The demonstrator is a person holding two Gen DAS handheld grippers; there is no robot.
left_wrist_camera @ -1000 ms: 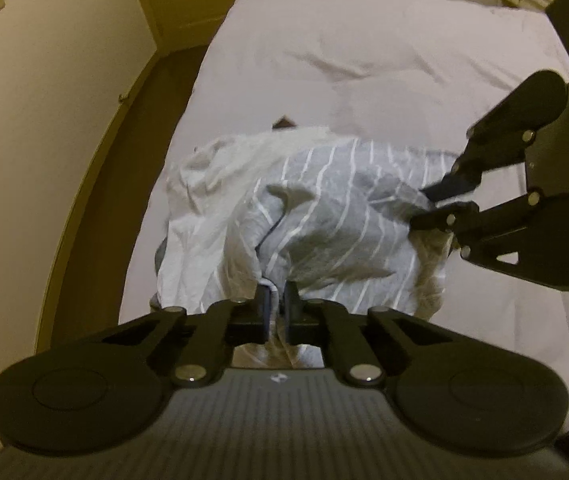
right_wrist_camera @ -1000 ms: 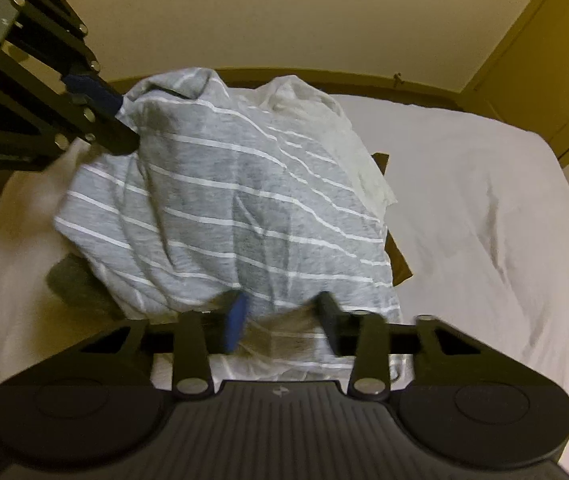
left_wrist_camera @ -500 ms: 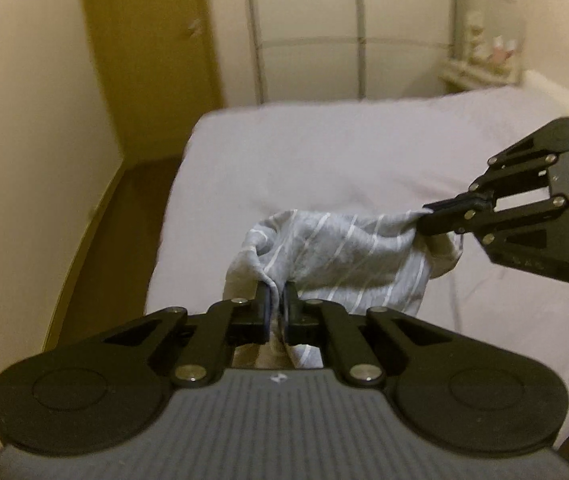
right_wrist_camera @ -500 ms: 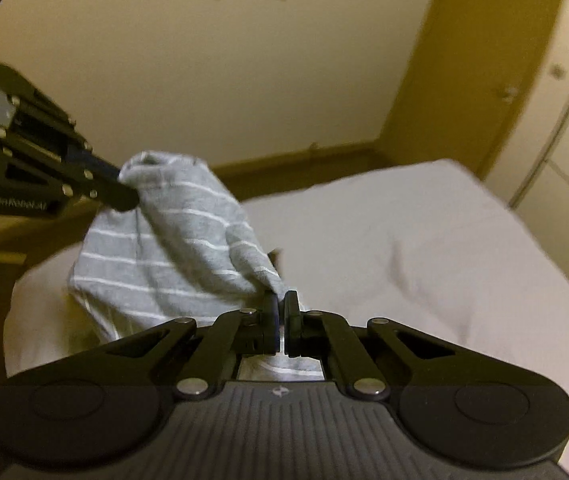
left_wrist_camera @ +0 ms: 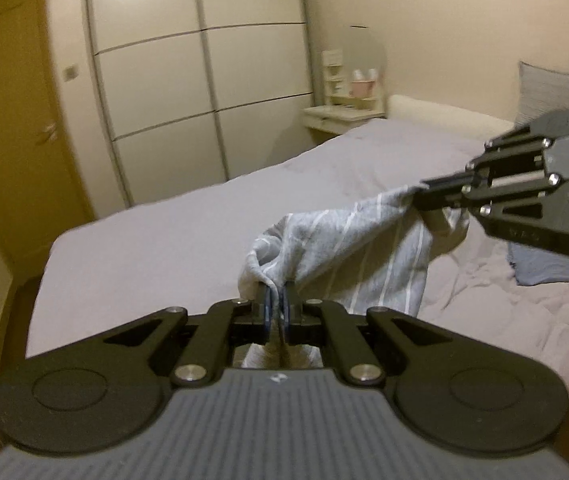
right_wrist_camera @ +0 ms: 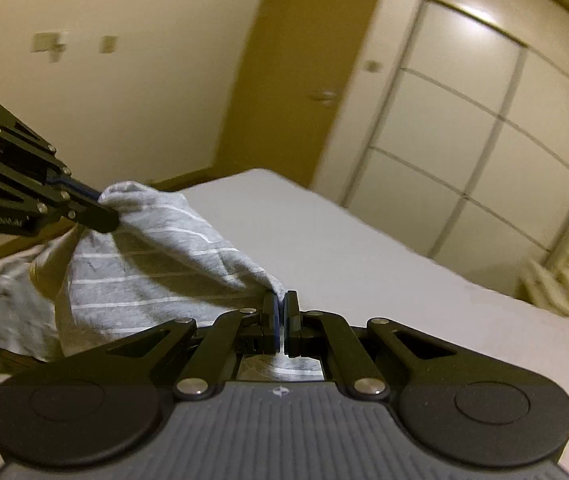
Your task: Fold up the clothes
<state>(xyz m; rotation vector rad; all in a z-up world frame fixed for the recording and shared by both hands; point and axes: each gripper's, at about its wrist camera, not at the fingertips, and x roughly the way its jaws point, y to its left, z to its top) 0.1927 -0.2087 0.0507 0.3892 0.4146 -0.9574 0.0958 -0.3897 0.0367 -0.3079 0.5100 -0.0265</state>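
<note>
A grey shirt with thin white stripes (left_wrist_camera: pixel 348 252) hangs in the air between my two grippers, above the bed. My left gripper (left_wrist_camera: pixel 277 296) is shut on one corner of the shirt. My right gripper (right_wrist_camera: pixel 281 308) is shut on another corner; it also shows in the left wrist view (left_wrist_camera: pixel 424 196) at the right. The left gripper shows in the right wrist view (right_wrist_camera: pixel 100 212) at the left, pinching the shirt (right_wrist_camera: pixel 152 264). The cloth sags between the two grips and its lower part is hidden behind the gripper bodies.
The bed (left_wrist_camera: pixel 172 240) with a pale grey cover lies below. A blue-grey cloth (left_wrist_camera: pixel 544 268) lies on the bed at the right. More clothes (right_wrist_camera: pixel 0 312) lie at the bed's near end. Wardrobe doors (left_wrist_camera: pixel 204 92), a brown door (right_wrist_camera: pixel 308 68) and a small shelf (left_wrist_camera: pixel 344 100) stand behind.
My right gripper closed on the shirt's corner. Both grippers then lifted the shirt off the pile and raised it, so the views now look across the room.
</note>
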